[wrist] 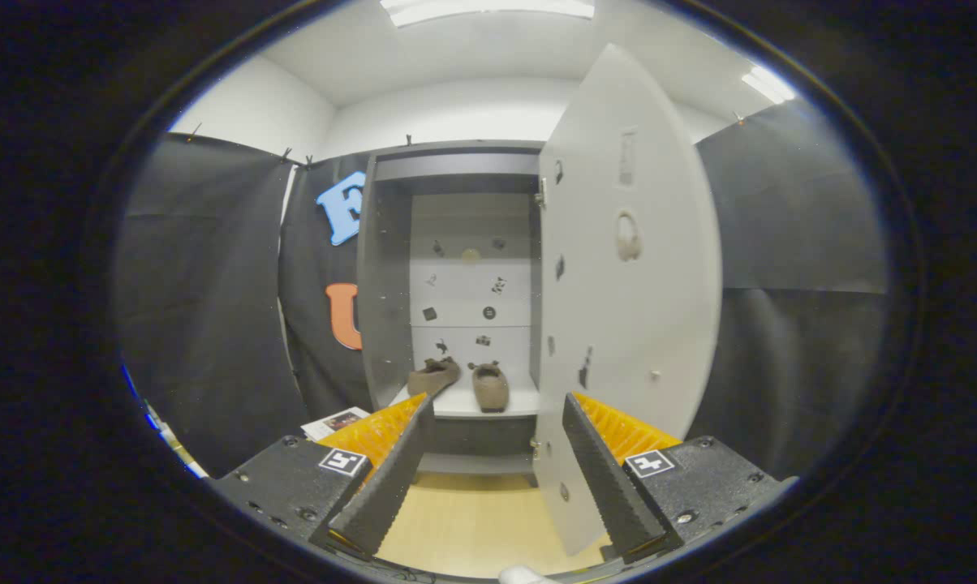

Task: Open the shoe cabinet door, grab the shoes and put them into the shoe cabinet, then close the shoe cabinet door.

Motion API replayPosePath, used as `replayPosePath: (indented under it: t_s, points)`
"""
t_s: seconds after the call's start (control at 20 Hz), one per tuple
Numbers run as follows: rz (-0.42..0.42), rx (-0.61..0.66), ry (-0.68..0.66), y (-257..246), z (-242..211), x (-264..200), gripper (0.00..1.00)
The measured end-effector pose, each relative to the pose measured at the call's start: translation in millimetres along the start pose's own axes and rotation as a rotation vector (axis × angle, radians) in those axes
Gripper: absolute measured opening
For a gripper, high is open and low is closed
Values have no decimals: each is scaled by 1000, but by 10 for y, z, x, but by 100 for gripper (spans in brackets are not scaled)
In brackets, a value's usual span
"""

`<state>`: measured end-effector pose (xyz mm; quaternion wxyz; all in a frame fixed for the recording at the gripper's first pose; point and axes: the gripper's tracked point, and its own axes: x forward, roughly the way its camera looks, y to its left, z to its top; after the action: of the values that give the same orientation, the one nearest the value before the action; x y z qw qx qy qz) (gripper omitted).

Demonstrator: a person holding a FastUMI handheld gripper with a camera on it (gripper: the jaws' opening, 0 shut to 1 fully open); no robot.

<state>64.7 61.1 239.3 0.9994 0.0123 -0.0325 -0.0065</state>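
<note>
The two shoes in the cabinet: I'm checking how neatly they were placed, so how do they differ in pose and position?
The left shoe lies at a slant, angled toward the cabinet's left wall, while the right shoe points nearly straight out of the cabinet. The left shoe sits farther back on the shelf; the right shoe reaches closer to its front edge. Both are brown, low slip-ons resting on the same shelf, beyond the open gripper, beside the open door.

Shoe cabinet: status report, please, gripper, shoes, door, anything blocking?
Gripper open, holding nothing, back from the shoe cabinet. Both shoes on the lower shelf inside. Door wide open, not yet closed, its edge by one finger. Nothing blocking.
</note>
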Motion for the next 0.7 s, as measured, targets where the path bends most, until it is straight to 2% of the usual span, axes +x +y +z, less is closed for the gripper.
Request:
replayPosePath:
  t_s: [0.2,0.35,0.45,0.7]
  points:
    - [-66,9,11,-553,21,-369,100]
    - [-117,11,20,-1040,-5,-451,100]
    - [-138,14,26,-1338,-6,-420,100]
    - [-101,42,65,-1852,-63,-34,100]
